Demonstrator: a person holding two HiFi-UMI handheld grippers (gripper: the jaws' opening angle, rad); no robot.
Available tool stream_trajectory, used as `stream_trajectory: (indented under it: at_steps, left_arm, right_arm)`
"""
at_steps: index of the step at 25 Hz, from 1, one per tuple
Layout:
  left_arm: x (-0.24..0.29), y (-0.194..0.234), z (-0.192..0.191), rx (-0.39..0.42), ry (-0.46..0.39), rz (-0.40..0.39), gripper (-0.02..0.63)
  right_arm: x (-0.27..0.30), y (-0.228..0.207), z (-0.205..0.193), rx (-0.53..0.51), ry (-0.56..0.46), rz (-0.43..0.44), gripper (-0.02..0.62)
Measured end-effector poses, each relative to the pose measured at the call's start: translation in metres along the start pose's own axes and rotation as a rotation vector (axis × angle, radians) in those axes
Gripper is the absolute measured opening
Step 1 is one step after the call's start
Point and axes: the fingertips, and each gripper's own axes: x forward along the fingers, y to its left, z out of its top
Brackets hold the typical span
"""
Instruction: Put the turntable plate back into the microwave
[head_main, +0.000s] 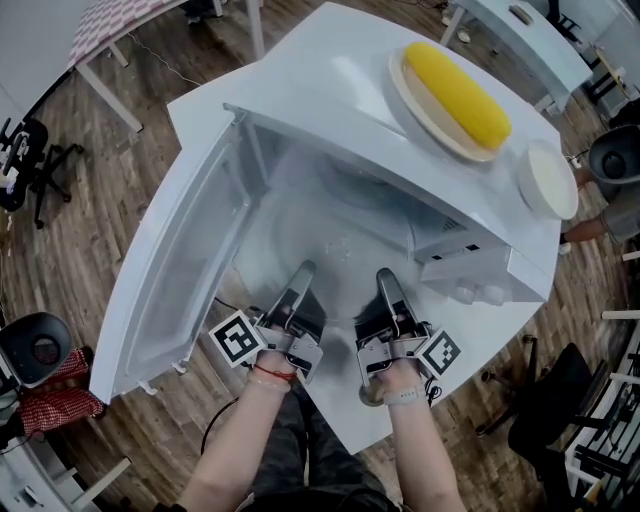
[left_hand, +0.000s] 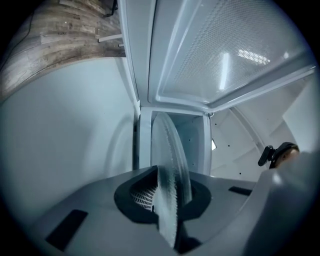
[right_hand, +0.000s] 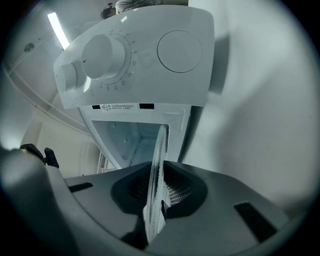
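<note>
- Glass plate (head_main: 340, 245) hangs roughly level at the mouth of the microwave (head_main: 320, 110), carried by its near rim between two handheld grippers. The door (head_main: 180, 260) stands swung wide to the left, so the way into the cavity is open.
- Grip at two points, one on each side of the near rim, looks chosen to keep the wide disc flat and steady on its way in. The plate appears to be at or just inside the opening. Whether it has seated on the oven floor cannot be told.
- Left gripper (head_main: 300, 272) is narrowed to a slit and clamped on the plate's edge. Its own view shows the glass edge-on (left_hand: 170, 165) between the jaws, with the door's hinge side ahead.
- Right gripper (head_main: 385, 278) is pinched likewise on the rim (right_hand: 157, 170), with only the glass between its jaws. The control panel (right_hand: 132, 55), with its knobs, sits above.
- Dish (head_main: 400, 85) bearing a yellow cob-shaped item (head_main: 455, 92), and a white bowl (head_main: 548, 180) beside it, rest on top of the microwave, well apart from the plate's path.
</note>
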Motion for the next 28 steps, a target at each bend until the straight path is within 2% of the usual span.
stream_trajectory:
  at_steps: [8,28]
  left_arm:
    - [0.012,-0.001,0.005,-0.004,-0.018,-0.01,0.034]
    - [0.045,0.008,0.021,-0.012,-0.068,0.005,0.034]
  right_arm:
    - [0.001,0.003,-0.001,-0.046,-0.012,-0.026,0.045]
    - [-0.004,0.002,-0.036,0.026,0.089,0.0,0.052]
